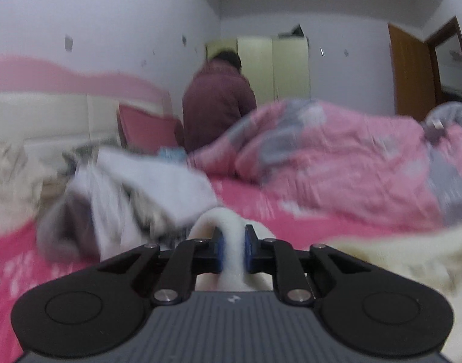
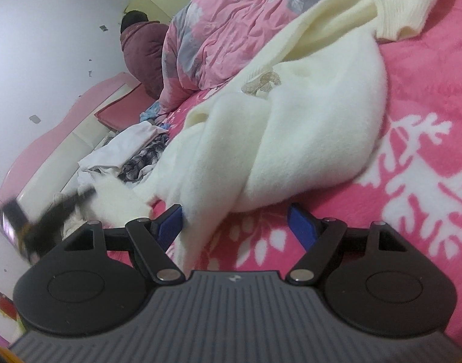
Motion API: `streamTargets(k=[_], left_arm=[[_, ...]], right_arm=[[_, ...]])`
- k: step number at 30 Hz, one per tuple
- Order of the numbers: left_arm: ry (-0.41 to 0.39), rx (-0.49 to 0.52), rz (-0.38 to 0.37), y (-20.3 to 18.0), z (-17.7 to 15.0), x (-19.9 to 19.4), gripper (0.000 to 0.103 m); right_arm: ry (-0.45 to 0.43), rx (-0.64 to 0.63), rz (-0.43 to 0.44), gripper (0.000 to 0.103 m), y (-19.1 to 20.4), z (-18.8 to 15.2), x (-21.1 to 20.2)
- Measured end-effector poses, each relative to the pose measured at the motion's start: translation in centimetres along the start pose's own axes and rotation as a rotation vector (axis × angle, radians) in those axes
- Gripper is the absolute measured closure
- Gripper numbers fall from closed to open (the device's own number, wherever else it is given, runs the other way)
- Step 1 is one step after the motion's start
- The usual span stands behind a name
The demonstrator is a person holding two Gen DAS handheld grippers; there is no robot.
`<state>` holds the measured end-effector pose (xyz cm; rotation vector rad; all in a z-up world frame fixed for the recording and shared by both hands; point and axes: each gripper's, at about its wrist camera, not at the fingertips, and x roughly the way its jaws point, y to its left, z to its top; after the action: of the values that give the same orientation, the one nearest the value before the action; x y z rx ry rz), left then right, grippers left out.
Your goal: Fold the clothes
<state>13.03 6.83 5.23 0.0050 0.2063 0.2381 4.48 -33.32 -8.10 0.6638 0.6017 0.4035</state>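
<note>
At far left, a heap of loose laundry (image 2: 131,148) waits near the headboard, out of the working area. The left gripper (image 1: 233,242) has its jaws clamped on a pinched fold of the cream sweater (image 2: 291,139), probably to lift that edge for a fold. The sweater lies rumpled across the pink bed (image 2: 427,90), one sleeve trailing toward the quilt (image 2: 231,30). The right gripper (image 2: 235,222) stands with jaws apart, straddling a strip of the sweater without pinching it, seemingly ready for a second hold.
</note>
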Motion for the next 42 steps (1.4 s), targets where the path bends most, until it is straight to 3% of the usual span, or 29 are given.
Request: streamTargets(k=[3, 7, 9, 12, 14, 16, 19, 22, 28, 34, 38, 42], left_arm=[[-0.046, 0.008, 0.021, -1.3, 2.5, 3.8, 0.089], [-0.023, 0.059, 0.029, -4.5, 3.2, 9.0, 0.089], [0.032, 0.112, 0.029, -6.4, 2.2, 11.6, 0.088], [0.177, 0.204, 0.019, -9.5, -0.8, 15.2, 0.081], [0.266, 0.263, 0.015, -11.1, -3.1, 16.8, 0.056], [0.291, 0.314, 0.018, -11.9, -4.8, 16.9, 0.044], [0.278, 0.342, 0.018, -12.0, -4.8, 15.4, 0.030], [0.280, 0.285, -0.027, -10.8, -3.2, 13.6, 0.017], [0.237, 0.162, -0.094, -7.2, 0.6, 7.7, 0.006], [0.207, 0.039, -0.169, -4.0, 2.2, 0.9, 0.004], [0.284, -0.037, -0.323, -3.5, 0.5, -2.7, 0.005], [0.368, -0.014, -0.469, -5.7, -2.8, -5.9, 0.007]], right_arm=[[-0.002, -0.001, -0.001, 0.027, -0.1, -0.1, 0.0], [-0.003, -0.006, -0.006, 0.027, -0.1, -0.2, 0.0], [-0.003, -0.009, -0.008, 0.027, -0.1, -0.2, 0.0], [-0.002, -0.011, -0.011, 0.027, -0.1, -0.2, -0.1], [-0.001, -0.014, -0.012, 0.027, -0.1, -0.2, -0.1], [-0.003, -0.018, -0.012, 0.026, -0.1, -0.2, -0.1], [-0.006, -0.027, -0.011, 0.026, 0.0, -0.4, -0.2], [-0.013, -0.030, -0.004, 0.025, -0.1, -0.5, -0.2], [-0.034, -0.049, 0.000, 0.021, 0.1, -0.9, -0.2], [-0.056, -0.076, -0.011, 0.021, 0.4, -1.4, -0.4], [-0.067, -0.063, -0.010, 0.021, 0.5, -1.6, -0.5], [-0.073, -0.053, -0.008, 0.021, 0.6, -1.9, -0.9]])
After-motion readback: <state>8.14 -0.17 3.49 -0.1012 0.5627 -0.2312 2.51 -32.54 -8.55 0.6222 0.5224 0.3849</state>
